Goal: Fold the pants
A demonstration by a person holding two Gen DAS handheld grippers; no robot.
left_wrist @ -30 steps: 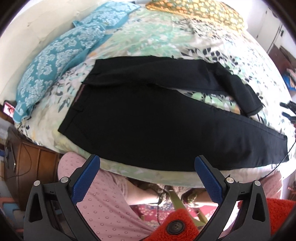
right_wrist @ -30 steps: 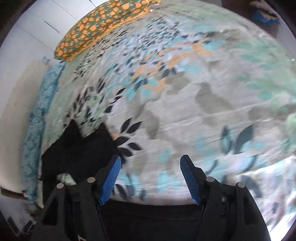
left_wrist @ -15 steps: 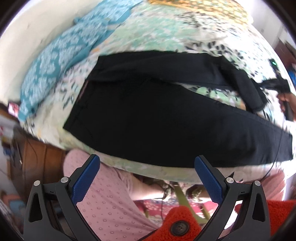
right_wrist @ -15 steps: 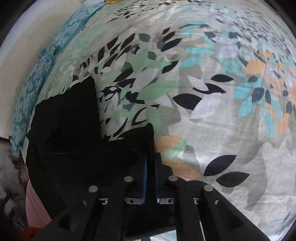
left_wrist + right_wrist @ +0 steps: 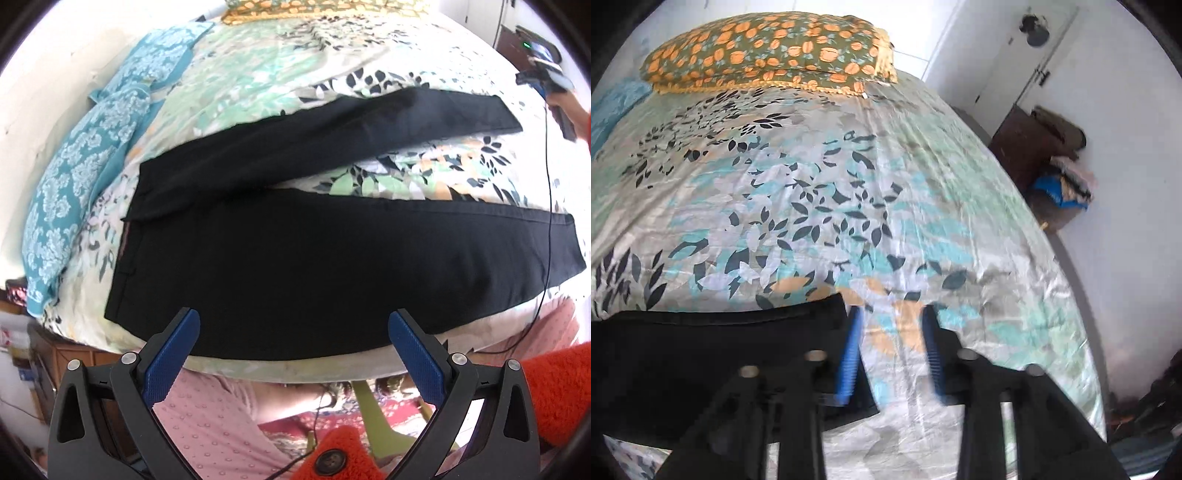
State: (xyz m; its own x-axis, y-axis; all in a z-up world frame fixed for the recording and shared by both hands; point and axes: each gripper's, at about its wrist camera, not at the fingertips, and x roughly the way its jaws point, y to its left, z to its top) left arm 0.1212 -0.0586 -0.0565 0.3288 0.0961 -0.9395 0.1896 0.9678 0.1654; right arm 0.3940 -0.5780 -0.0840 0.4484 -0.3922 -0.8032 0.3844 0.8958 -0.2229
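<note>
Black pants (image 5: 295, 266) lie flat on the floral bedsheet (image 5: 258, 74), waistband at the left, both legs stretched to the right in a V. My left gripper (image 5: 293, 354) is open and empty, just off the bed's near edge below the near leg. My right gripper (image 5: 892, 350) is open, above the sheet just right of the far leg's hem (image 5: 738, 325); it holds nothing. The right gripper (image 5: 543, 70) also shows in the left wrist view beyond the far leg's hem.
A teal patterned pillow (image 5: 85, 177) lies along the left side of the bed. An orange-print pillow (image 5: 768, 55) lies at the head. A dark cabinet with clutter (image 5: 1045, 155) stands by the wall at right. A cable (image 5: 546, 221) crosses the near leg's hem.
My right gripper was shut on the folded far leg's hem, pulled it out straight to the right, and has now opened and let go. My left gripper stayed open.
</note>
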